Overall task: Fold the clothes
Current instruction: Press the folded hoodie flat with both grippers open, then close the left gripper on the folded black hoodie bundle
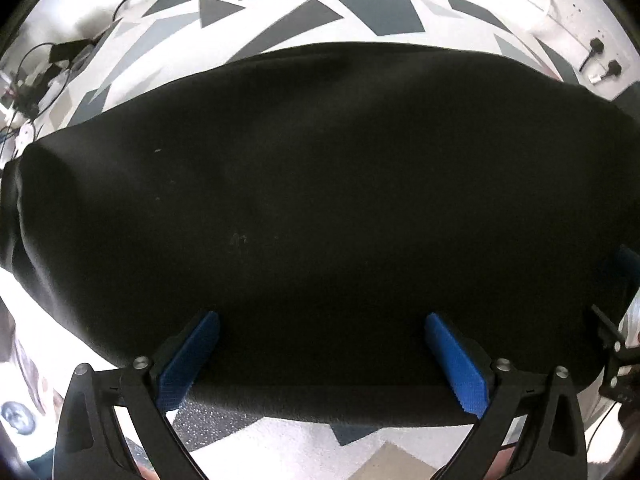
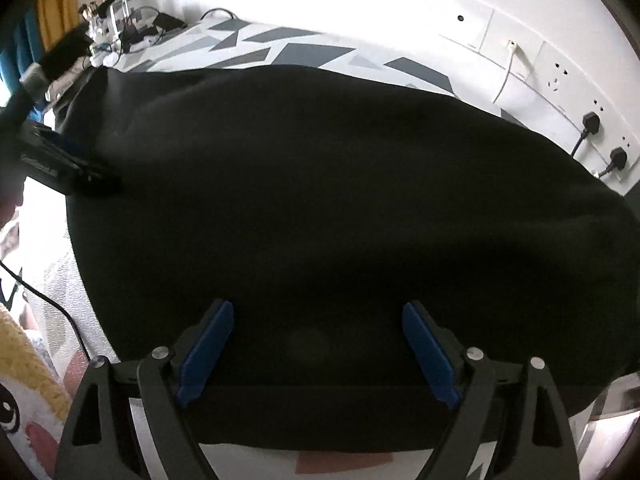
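The big black soft cloth lies flat on the grey-and-white patterned cover, long side running left to right, while the left gripper and right gripper hang wide open over its near edge, holding nothing.

A home bedroom: a bed sheet with grey geometric patches, wall sockets on the far right, a cluttered bedside.
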